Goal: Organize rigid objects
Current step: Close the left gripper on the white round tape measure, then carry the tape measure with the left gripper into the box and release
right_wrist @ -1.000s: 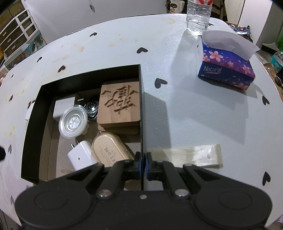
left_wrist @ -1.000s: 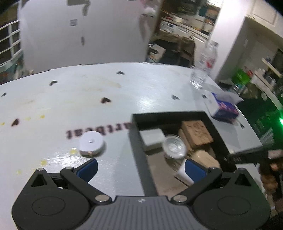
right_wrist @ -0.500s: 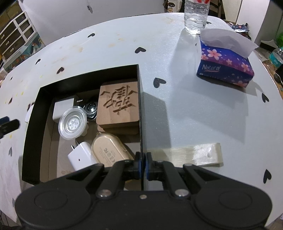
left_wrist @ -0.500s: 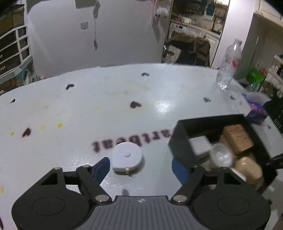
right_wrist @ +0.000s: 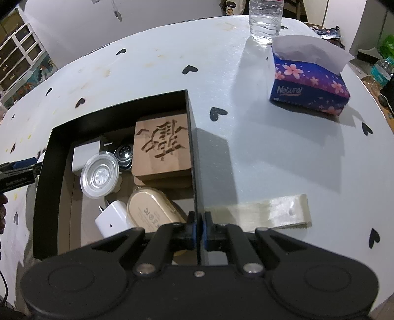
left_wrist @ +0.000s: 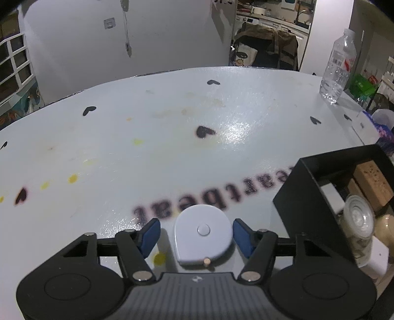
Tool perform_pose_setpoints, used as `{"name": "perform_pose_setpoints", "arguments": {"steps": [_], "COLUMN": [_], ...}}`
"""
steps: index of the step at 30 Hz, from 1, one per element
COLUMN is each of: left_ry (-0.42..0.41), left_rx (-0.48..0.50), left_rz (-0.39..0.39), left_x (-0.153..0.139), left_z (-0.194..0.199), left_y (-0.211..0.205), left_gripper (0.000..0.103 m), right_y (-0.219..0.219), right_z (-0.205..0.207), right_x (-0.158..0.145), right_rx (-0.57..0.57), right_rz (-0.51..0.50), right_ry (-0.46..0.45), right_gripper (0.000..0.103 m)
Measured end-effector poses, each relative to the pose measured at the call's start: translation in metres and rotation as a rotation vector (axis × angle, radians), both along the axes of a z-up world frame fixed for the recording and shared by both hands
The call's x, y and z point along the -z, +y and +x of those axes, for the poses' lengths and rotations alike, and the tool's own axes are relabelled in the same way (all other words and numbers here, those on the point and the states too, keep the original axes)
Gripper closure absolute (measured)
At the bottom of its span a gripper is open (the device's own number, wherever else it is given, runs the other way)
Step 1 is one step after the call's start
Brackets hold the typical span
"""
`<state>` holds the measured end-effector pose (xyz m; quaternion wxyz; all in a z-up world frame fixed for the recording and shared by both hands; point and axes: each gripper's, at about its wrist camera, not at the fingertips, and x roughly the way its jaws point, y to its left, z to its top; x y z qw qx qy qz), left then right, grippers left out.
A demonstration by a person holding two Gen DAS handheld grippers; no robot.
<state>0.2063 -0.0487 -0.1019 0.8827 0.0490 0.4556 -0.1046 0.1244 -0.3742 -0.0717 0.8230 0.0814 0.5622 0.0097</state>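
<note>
Blue pads tip the left tongs, which stand apart with a white round tape measure lying flat on the tabletop between them; the right-hand pad sits just beside its rim, the left-hand pad is clear of it, and whether either pad touches it cannot be told. The tape's small tab points back toward the tongs' body. Beyond the tape measure, the printed word "heartbeat" reads upside down across the white, heart-dotted surface.

The right tongs are pressed together on the thin right wall of a black open box, near its front corner. Inside the box, nearest those tongs, a tan oval case lies beside a white plug adapter. Farther in sit a clear round lid, a white rectangular block, a small dark metallic piece and a carved wooden coaster stacked on another of the same shape. The box stands just right of the left tongs, whose tip shows at its left wall in the right wrist view.

On the tabletop right of the box lies a pale flat strip. Farther off stand a blue flowered tissue box and a clear water bottle
</note>
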Motion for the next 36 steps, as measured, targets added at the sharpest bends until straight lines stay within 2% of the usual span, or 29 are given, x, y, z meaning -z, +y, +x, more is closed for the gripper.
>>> {"name": "perform_pose_setpoints", "arguments": {"steps": [4, 9, 14, 17, 22, 29, 33, 36], "left_ry": [-0.013, -0.005, 0.000, -0.012, -0.068, -0.190, -0.232, -0.229], "left_rx": [0.001, 0.007, -0.055, -0.091, -0.072, 0.003, 0.114, 0.210], "left_rz": [-0.002, -0.002, -0.014, -0.030, -0.054, -0.104, -0.127, -0.136], "left_x": [0.002, 0.001, -0.003, -0.014, -0.049, -0.103, -0.124, -0.128], "left_z": [0.000, -0.002, -0.007, -0.014, -0.030, -0.039, -0.041, -0.044], "left_y": [-0.002, -0.001, 0.014, 0.026, 0.029, 0.011, -0.014, -0.035], "left_gripper": [0.050, 0.050, 0.050, 0.050, 0.050, 0.050, 0.050, 0.050], "right_y": [0.000, 0.000, 0.000, 0.000, 0.000, 0.000, -0.001, -0.001], "right_z": [0.001, 0.001, 0.001, 0.000, 0.000, -0.002, -0.002, -0.002], "right_x": [0.000, 0.000, 0.000, 0.000, 0.001, 0.000, 0.000, 0.000], "right_rx": [0.004, 0.004, 0.004, 0.003, -0.005, -0.015, -0.021, -0.022], "right_rz": [0.000, 0.000, 0.000, -0.001, -0.003, -0.004, -0.004, -0.002], "right_ry": [0.002, 0.002, 0.002, -0.001, -0.004, -0.009, -0.011, -0.012], "right_gripper": [0.097, 0.097, 0.097, 0.097, 0.097, 0.097, 0.097, 0.097]}}
